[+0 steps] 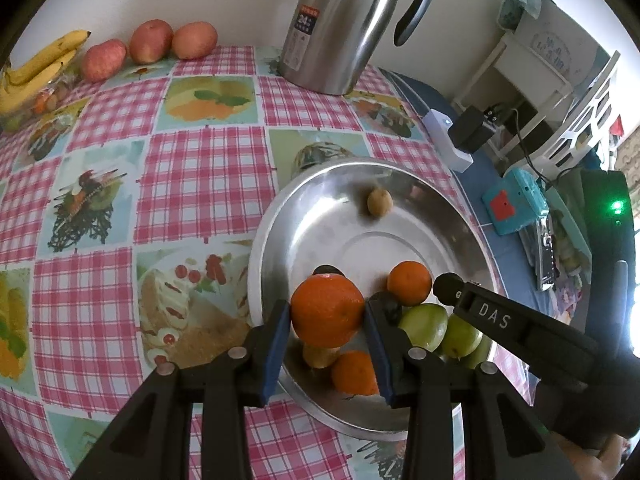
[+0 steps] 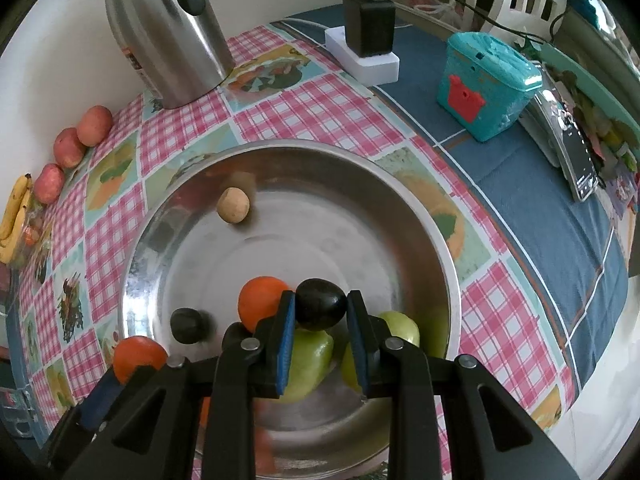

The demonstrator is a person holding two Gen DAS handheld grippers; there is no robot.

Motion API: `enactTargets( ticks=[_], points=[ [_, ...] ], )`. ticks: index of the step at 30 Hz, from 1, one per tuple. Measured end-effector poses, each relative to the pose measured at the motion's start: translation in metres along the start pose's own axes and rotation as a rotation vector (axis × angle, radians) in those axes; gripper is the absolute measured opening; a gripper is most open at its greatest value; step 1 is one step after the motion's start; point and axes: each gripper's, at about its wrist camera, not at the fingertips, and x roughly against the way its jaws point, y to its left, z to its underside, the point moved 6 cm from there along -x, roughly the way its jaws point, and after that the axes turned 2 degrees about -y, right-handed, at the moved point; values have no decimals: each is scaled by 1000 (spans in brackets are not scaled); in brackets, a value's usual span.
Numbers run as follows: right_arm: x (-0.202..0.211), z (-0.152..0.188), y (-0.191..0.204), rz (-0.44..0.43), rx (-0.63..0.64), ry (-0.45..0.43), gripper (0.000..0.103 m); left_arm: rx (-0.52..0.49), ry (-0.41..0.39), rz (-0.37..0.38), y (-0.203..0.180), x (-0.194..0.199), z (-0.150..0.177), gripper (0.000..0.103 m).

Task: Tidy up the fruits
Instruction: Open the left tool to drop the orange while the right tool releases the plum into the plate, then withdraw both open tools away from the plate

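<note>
My left gripper (image 1: 326, 310) is shut on a large orange (image 1: 325, 322), held over the near left part of a steel bowl (image 1: 276, 208). In the bowl lie a smaller orange (image 1: 409, 282), another orange (image 1: 354, 372), green fruits (image 1: 426, 326) and a small tan fruit (image 1: 380, 201). My right gripper (image 2: 321, 303) is shut on a dark plum (image 2: 320, 310) above the green fruits (image 2: 312, 360). A second dark plum (image 2: 188, 324) and an orange (image 2: 260, 300) rest on the bowl's floor (image 2: 320, 240). The left gripper's orange (image 2: 138, 356) shows at the lower left.
A steel kettle (image 1: 344, 28) stands behind the bowl. Three apples (image 1: 150, 42) and bananas (image 1: 40, 64) line the far left wall. To the right sit a white power strip with a black charger (image 2: 368, 28), a teal box (image 2: 486, 84) and a phone (image 2: 576, 160).
</note>
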Motion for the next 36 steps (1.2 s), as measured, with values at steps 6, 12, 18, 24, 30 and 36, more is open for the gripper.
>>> enactTargets(
  ticks=[6,12,18,24,30,36],
  points=[
    [2,-1,-1,4,-5,-3,29,-11,-10,21,-4,3,-2,49],
    [8,-5,-1,-4,-11,-27,39,-11,-16,27,-6,8,-4,50],
    [13,-6,7,-34,17,-36,50,44,-37,-33,12,19,-8,66],
    [14,-3,21,-45,66,-26,58,133,-33,-216,57,23,-10,81],
    [14,2,38,-60,136,-20,61,223,-58,-372,99,34,-10,103],
    [17,7,54,-60,205,-32,74,263,-57,-429,123,37,-8,103]
  ],
)
